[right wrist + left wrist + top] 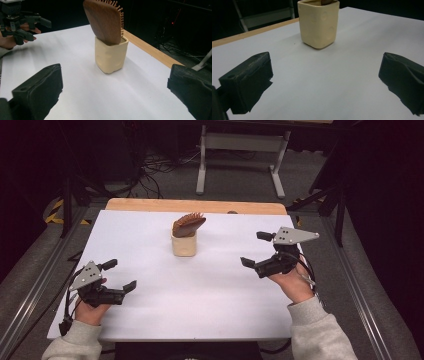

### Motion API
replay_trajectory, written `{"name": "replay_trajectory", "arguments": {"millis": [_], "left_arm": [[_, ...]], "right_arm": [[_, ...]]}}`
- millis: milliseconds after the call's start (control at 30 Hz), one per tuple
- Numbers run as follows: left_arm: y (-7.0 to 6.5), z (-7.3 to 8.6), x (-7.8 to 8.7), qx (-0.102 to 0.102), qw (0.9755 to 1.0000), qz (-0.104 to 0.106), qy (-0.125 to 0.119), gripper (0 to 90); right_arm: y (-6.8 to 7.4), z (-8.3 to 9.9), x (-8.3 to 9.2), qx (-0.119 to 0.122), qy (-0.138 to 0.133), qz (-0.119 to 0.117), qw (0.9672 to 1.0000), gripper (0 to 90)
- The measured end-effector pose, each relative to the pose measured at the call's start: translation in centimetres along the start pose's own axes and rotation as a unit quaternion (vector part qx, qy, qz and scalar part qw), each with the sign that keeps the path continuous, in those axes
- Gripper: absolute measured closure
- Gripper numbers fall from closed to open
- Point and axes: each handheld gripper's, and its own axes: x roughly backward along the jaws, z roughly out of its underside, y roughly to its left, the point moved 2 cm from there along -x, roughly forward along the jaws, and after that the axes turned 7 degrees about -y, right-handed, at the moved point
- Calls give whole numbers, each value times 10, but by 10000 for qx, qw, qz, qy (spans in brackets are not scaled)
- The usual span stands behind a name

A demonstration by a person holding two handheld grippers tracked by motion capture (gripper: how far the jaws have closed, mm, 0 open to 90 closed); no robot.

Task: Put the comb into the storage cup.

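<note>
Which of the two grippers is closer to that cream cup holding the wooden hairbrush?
The right gripper, though not by much. It sits open to the right of the cream cup, slightly nearer the person. The left gripper, also open, is farther off toward the near-left.

A big white table [165, 305] stands in the middle of a dark room, and a strip of light wood [195, 206] runs along its far edge. Past that far edge, a pale metal frame [240, 155] with two legs stands on the grey floor [240, 182], and black cables [155, 170] lie in a tangle on the floor to the left of it. Grey metal rails [357, 285] run down both sides of the table, and yellow and black striped tape [55, 212] is stuck on the floor near its far left corner.
</note>
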Motion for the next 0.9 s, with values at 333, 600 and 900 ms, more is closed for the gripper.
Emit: {"name": "replay_trajectory", "arguments": {"millis": [333,600,900], "left_arm": [[-1,0,1,-19,10000,51,-19,2],[-1,0,0,-46,10000,48,28,2],[-2,2,0,-57,10000,39,-3,2]], "right_arm": [[4,40,5,-134,25,33,9999,1],[8,67,8,-242,-38,8,9997,1],[15,104,9,-378,-74,20,9993,0]]}}
